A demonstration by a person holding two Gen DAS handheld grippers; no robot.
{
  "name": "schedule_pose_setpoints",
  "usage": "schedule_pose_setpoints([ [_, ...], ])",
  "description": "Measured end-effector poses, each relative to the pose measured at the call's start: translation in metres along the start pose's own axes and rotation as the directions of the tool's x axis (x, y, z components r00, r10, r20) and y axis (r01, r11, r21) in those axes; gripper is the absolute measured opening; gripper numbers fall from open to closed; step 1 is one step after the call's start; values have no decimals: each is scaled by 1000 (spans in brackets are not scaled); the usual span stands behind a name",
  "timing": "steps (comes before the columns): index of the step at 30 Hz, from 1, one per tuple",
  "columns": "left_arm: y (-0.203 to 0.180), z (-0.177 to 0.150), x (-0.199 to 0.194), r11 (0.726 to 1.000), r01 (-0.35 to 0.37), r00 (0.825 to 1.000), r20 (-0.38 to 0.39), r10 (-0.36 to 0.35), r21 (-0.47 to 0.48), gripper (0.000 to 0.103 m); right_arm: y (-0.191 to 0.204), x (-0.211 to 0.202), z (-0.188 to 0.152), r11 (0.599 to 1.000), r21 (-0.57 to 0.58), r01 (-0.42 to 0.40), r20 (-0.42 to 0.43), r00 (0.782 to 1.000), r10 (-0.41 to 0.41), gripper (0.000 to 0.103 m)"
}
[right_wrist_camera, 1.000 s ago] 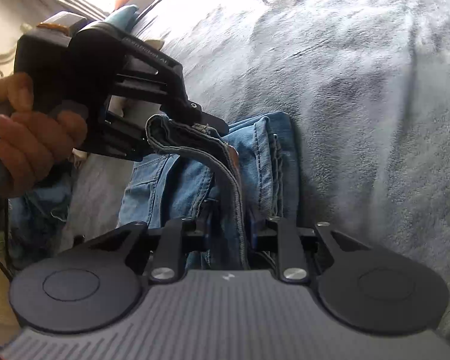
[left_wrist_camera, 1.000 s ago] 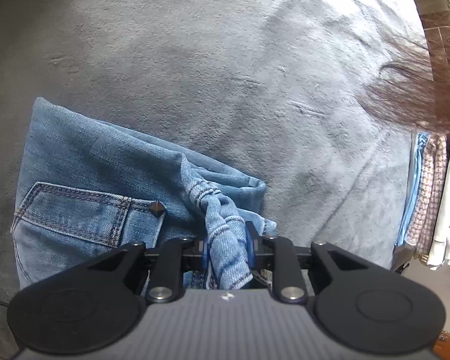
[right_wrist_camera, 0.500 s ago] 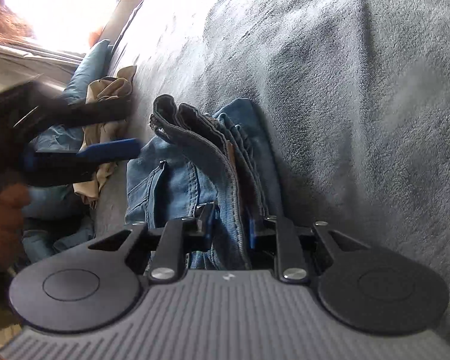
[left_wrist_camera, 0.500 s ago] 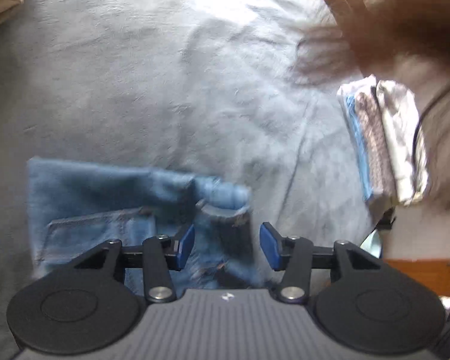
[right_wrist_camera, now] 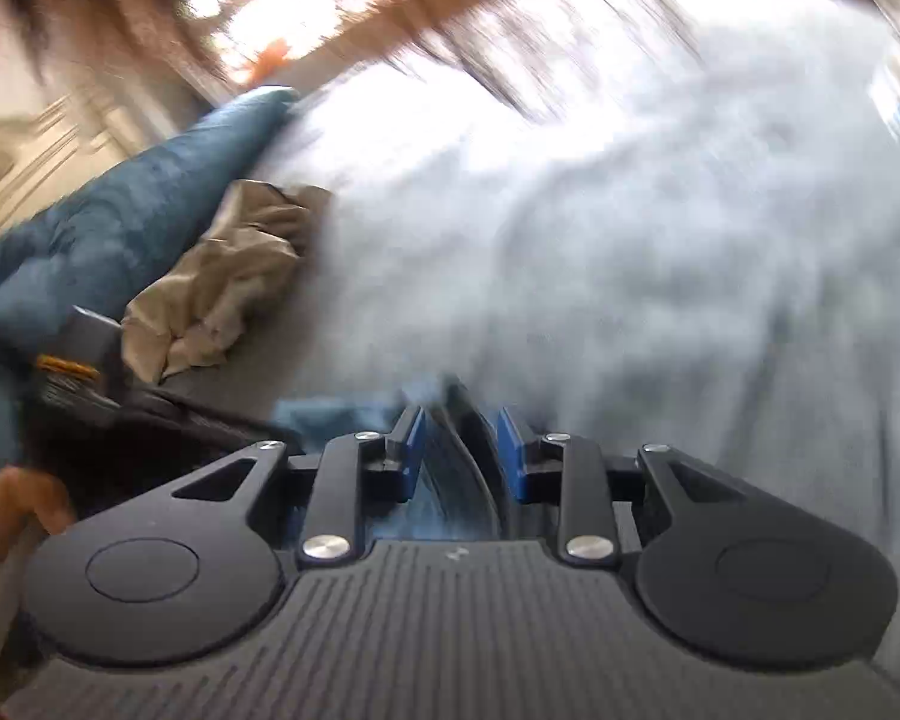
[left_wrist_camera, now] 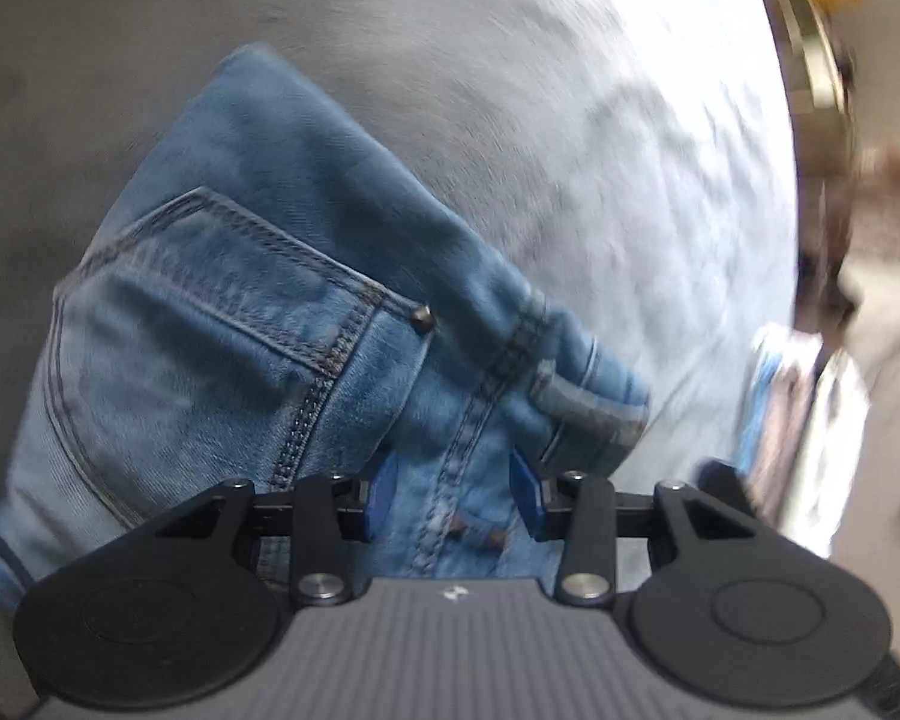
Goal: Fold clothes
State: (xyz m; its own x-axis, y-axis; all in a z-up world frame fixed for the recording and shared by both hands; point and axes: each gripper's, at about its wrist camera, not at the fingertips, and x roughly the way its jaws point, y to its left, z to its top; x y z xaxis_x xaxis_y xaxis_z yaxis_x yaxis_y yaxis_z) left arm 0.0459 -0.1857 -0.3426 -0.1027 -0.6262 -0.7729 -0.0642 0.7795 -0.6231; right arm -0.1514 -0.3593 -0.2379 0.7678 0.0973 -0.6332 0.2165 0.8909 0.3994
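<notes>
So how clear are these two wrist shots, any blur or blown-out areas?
Left wrist view: jeans mildly motion-blurred, stitching readable; blanket overexposed upper right; right edge smeared; fisheye bends everything. Right wrist view: heavy motion blur throughout, blanket glaring white at centre, window area blown out top left; only the right gripper is sharp.
</notes>
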Motion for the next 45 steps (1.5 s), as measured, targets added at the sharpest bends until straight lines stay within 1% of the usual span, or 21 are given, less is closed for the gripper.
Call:
schedule_pose_setpoints([
  [2,8,0,-10,995,80,995,65,-76,-65,42,6,30,0,997,-75,11,-61,998,-15,25],
  [3,9,0,-17,990,127,987,105,-119,-65,43,8,46,0,994,-111,15,-95,995,-26,24],
  [5,6,5,-31,981,194,967,172,-186,-30,48,3,54,-3,996,-91,23,-114,993,-33,25],
  [8,2,19,-54,972,237,935,270,-230,10,49,-6,64,-8,998,-48,34,-136,990,-41,25],
  [11,7,37,-74,969,247,895,384,-227,-2,49,-15,73,-13,999,-4,47,-158,986,-47,25],
  [13,15,51,-88,973,229,871,450,-195,-22,49,-20,80,-16,998,24,56,-173,984,-51,25],
  [15,28,67,-120,978,207,835,527,-161,-30,50,-26,86,-19,996,53,65,-188,981,-54,25],
  [18,52,88,-150,981,170,781,619,-79,-89,52,-32,94,-23,994,77,74,-204,977,-57,25],
  [20,66,97,-173,993,66,786,618,8,-96,51,-28,93,-24,996,60,71,-202,978,-57,25],
  [21,70,98,-180,997,-22,799,598,62,-73,51,-27,93,-24,996,54,71,-203,978,-59,25],
  [22,72,96,-182,993,-115,820,562,112,-30,51,-27,92,-23,996,51,71,-204,977,-59,26],
  [24,78,78,-174,961,-264,873,442,204,78,51,-26,91,-22,996,52,73,-209,976,-61,26],
  [26,74,53,-143,920,-343,899,349,264,191,49,-24,91,-21,996,43,76,-216,974,-65,26],
  [27,76,38,-137,900,-361,910,304,282,245,49,-23,91,-20,996,35,78,-221,973,-69,26],
  [28,76,27,-127,887,-367,917,270,293,280,49,-21,92,-19,996,21,81,-227,971,-74,26],
  [30,81,1,-120,880,-355,930,215,299,315,49,-17,93,-16,996,-10,87,-243,966,-87,26],
  [33,93,-23,-113,904,-305,949,169,265,299,49,-6,89,-6,993,-54,101,-261,959,-111,26],
  [35,103,-31,-111,908,-279,959,144,245,312,49,9,76,2,988,-117,100,-235,964,-125,26],
  [38,106,-42,-106,898,-275,961,136,242,343,49,33,53,6,978,-210,22,-220,973,-69,27],
  [40,108,-45,-107,892,-281,958,157,239,355,49,45,49,0,966,-255,-34,-272,962,-38,27],
  [45,112,-37,-134,913,-250,959,215,186,322,48,52,76,-24,926,-375,-38,-391,913,-120,27],
])
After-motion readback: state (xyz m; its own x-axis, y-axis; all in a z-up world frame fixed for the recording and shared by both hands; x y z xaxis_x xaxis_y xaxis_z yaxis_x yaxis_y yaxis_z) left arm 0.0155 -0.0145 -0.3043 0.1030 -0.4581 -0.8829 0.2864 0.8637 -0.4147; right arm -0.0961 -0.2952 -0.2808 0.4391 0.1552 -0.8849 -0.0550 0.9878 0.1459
